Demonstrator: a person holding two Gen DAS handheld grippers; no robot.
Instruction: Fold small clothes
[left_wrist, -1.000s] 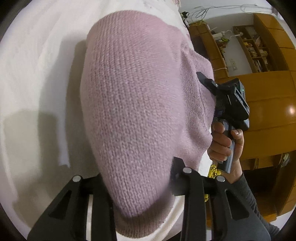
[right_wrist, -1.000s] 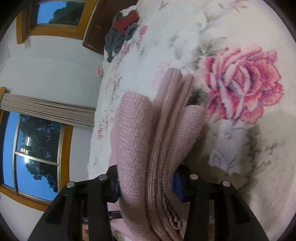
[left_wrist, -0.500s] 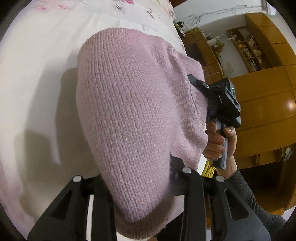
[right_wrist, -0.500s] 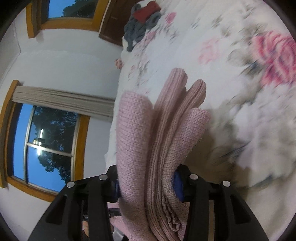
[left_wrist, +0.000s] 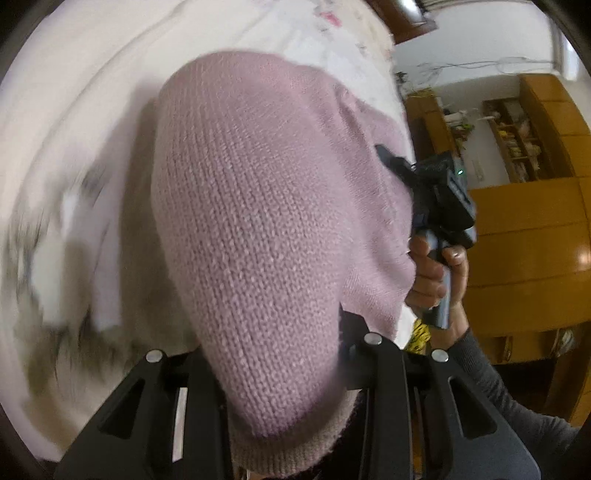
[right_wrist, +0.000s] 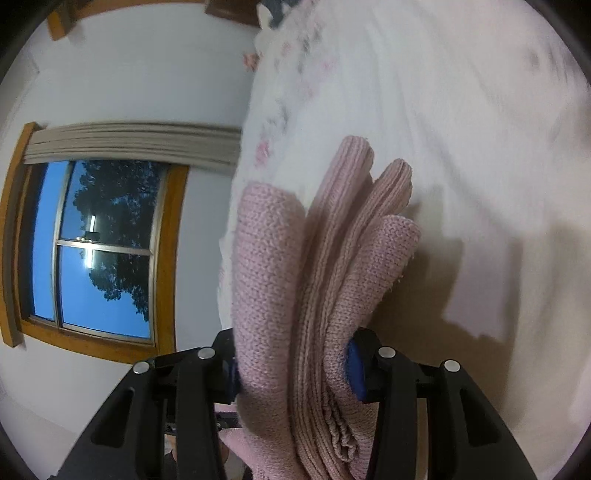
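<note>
Pink knitted wool fills both views: a small folded sweater (left_wrist: 266, 236) is held up above the bed (left_wrist: 92, 122), clear of its white, flower-printed sheet. The left gripper (left_wrist: 284, 365) has its jaws clamped on a rounded fold of the sweater, which bulges forward between them and hides most of what lies ahead. The right gripper (right_wrist: 295, 365) also has its jaws closed on the sweater (right_wrist: 317, 280), pinching several stacked layers edge-on, with ribbed hems fanning out past the blue pads (right_wrist: 355, 363). In the left wrist view a hand (left_wrist: 436, 280) in a grey sleeve grips the handle of the right gripper (left_wrist: 439, 199), just beside the sweater's far edge. Wooden cabinets (left_wrist: 532, 258) stand behind it; a wood-framed window (right_wrist: 96, 251) shows in the right wrist view.
</note>
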